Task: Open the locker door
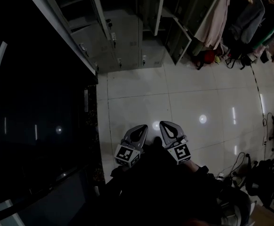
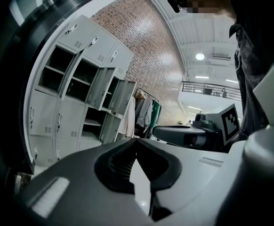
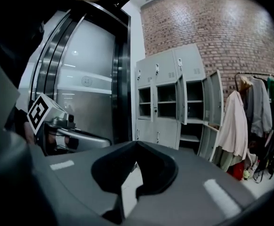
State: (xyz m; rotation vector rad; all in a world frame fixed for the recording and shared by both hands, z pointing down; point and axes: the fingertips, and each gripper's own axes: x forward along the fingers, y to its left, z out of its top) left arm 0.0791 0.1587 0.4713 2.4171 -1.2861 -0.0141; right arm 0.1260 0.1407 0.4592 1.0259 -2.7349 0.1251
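Two grippers are held low in the head view, close to the person's body, and the lockers stand well apart from both, across a stretch of tiled floor.

At far left a dark glass wall fills the frame and runs up to the near end of the locker bank. Next comes the left gripper, its jaws together with nothing between them; its own view shows the tips meeting over bare floor. Just beside it on the right is the right gripper, whose jaws are likewise pressed together and empty.

The lockers lie ahead and a little to the left of both pairs of jaws. The closed doors are grey and taller than wide, with the long axis upright, and each carries a small handle near one edge. Further right the open doors already stand ajar, and past them clothes hang down. Which closed door is meant cannot be told.

The task looks barely begun. The person has to cross the floor first, then part one pair of jaws to take a handle. The left gripper seems slightly nearer the closed doors, since they sit toward its side, but the margin is small and either could serve.
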